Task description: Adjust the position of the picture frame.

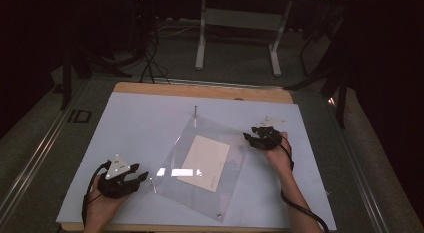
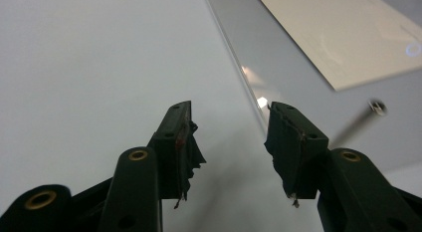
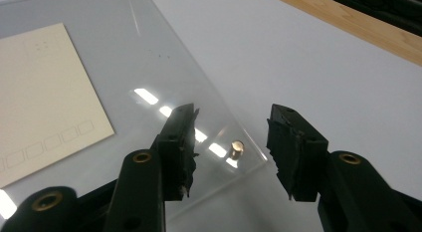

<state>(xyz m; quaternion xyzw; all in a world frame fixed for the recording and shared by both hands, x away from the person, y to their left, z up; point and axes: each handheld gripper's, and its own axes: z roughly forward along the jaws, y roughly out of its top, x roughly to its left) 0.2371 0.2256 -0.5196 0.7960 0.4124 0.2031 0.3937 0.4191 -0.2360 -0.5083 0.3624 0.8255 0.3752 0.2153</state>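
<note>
Sitting in the middle of the high view, the clear plastic sheet (image 1: pixel 202 165) lies turned like a diamond on the white table (image 1: pixel 140 128), with a cream card (image 1: pixel 205 162) under or inside it and a small metal post at each corner. The left gripper (image 1: pixel 142 177) rests at the lower left of that frame, its jaws released and empty, tips just beside the sheet's left corner; in the left gripper view the sheet's edge (image 2: pixel 244 80) runs up between the two black jaws and a corner post (image 2: pixel 378 108) shows blurred at the right, with the card (image 2: pixel 343 38) in the upper right. The right gripper (image 1: pixel 248 137) sits at the right of the high view, near the sheet's right corner, its jaws also spread and gripping nothing; in the right gripper view (image 3: pixel 231 145) a brass-coloured post (image 3: pixel 237 149) stands on the corner of the sheet (image 3: pixel 164 67) in the gap between the jaws, untouched by either pad, and the card (image 3: pixel 45 92) fills the left side. The likely trouble from here is a poor bite: the sheet lies flat on the table, so jaws closing at this shallow angle could slide over the slick edge or push the whole sheet sideways instead of catching it. Closing on the post off-centre could tip or twist the corner, and lifting one side before the other would probably let the card slip out of place.
</note>
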